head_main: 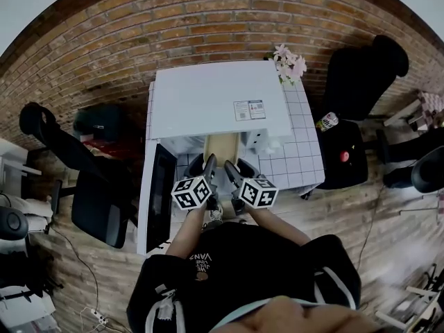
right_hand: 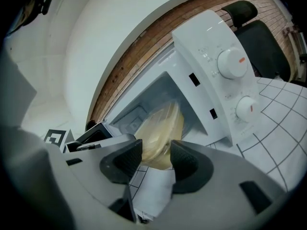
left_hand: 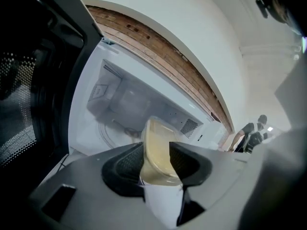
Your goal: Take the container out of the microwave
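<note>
Door (head_main: 158,196) open beside container (head_main: 222,146)

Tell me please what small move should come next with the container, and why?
Probably pull both tools straight back toward the person, keeping the container level. The left tool and right tool each clamp one edge of it, and it hangs just at the mouth of the microwave, beside the open door. Once clear of the opening, it could go down on the tiled table.

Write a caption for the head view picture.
The left gripper and right gripper hold a tan container at the open microwave.
</note>
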A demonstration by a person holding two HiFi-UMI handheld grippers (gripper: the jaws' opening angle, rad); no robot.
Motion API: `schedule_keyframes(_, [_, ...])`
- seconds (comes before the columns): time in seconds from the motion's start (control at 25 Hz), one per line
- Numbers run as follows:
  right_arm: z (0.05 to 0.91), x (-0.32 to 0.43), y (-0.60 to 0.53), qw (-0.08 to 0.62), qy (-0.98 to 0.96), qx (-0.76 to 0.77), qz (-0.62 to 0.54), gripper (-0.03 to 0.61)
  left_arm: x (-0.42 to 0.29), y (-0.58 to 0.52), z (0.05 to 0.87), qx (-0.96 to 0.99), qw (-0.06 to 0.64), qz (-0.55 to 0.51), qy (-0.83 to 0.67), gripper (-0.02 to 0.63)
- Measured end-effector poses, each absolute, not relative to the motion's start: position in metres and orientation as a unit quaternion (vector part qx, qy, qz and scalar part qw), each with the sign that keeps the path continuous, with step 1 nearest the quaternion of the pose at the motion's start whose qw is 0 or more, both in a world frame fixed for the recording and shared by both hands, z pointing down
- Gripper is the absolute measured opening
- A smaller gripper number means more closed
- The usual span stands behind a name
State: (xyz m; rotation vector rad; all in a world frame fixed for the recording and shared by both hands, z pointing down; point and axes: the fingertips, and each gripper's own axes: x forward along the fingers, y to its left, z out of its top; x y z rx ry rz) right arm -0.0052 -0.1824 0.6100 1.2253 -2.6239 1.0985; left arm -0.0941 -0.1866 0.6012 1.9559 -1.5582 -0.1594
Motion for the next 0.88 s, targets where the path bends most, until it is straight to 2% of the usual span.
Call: schedule_keyframes(0.88, [0.594,0.011,-0.127,0.026,-0.867,0.354,0.35,0.175,-0.077,-0.121,0.582,0.728,0.298,-0.077,-0.612,0.167])
